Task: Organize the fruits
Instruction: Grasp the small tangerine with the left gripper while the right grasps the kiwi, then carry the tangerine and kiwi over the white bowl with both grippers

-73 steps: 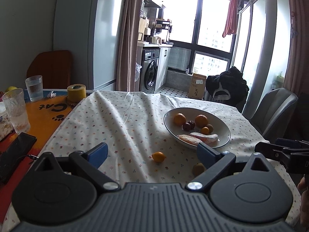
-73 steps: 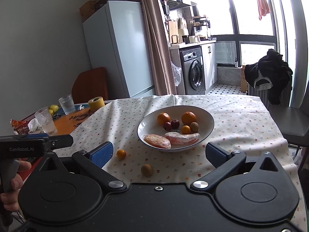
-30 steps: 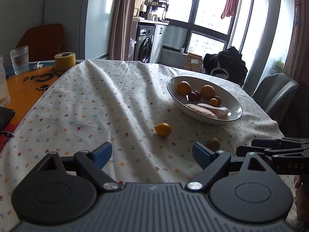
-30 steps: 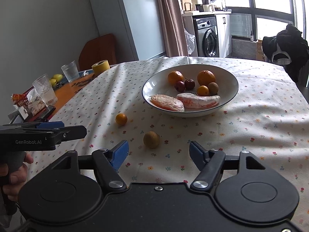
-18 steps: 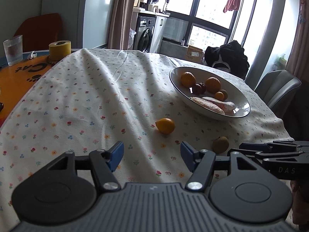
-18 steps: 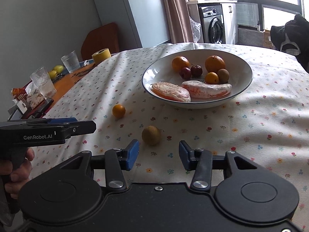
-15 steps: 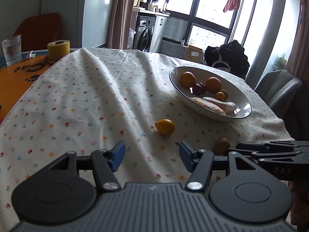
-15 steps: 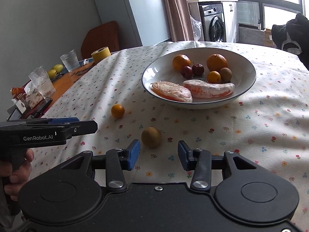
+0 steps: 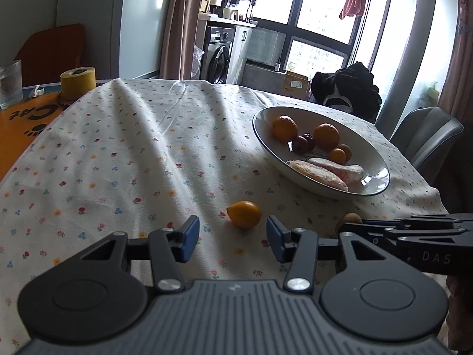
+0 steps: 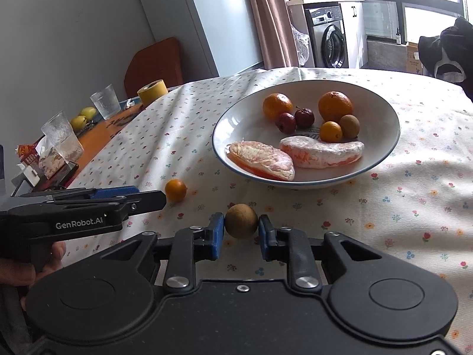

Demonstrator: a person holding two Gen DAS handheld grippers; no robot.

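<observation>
Left wrist view, far left: a ribbed glass (image 9: 10, 84) and a yellow tape roll (image 9: 78, 82) stand on the bare orange part of the tabletop (image 9: 17, 124), beside the flowered cloth (image 9: 124, 153).
Left hand-held gripper (image 9: 232, 238): low over the cloth, its blue pads set apart with a gap wider than the fruit ahead, nothing between them.
Small orange fruit (image 9: 244, 214): lies on the cloth just beyond the left pads, in line with the gap, not touched.
White bowl (image 9: 366, 190): further back and to the right on the cloth; it holds two oranges, two dark red fruits, a small orange fruit, a brown fruit and two pale peeled segments.
Right wrist view, left side: the person's hand (image 10: 26, 263) grips the handle of the left tool, whose tip ends near the small orange fruit.
Right hand-held gripper (image 10: 241, 235): closed in on the brown kiwi-like fruit (image 10: 241, 221), a blue pad (image 10: 218, 230) against each side; whether the fruit is off the cloth cannot be told.
Bowl in this view: just behind the held fruit, apart from it.
Far right: a dark garment (image 10: 449, 50) on a chair past the tabletop's edge.
</observation>
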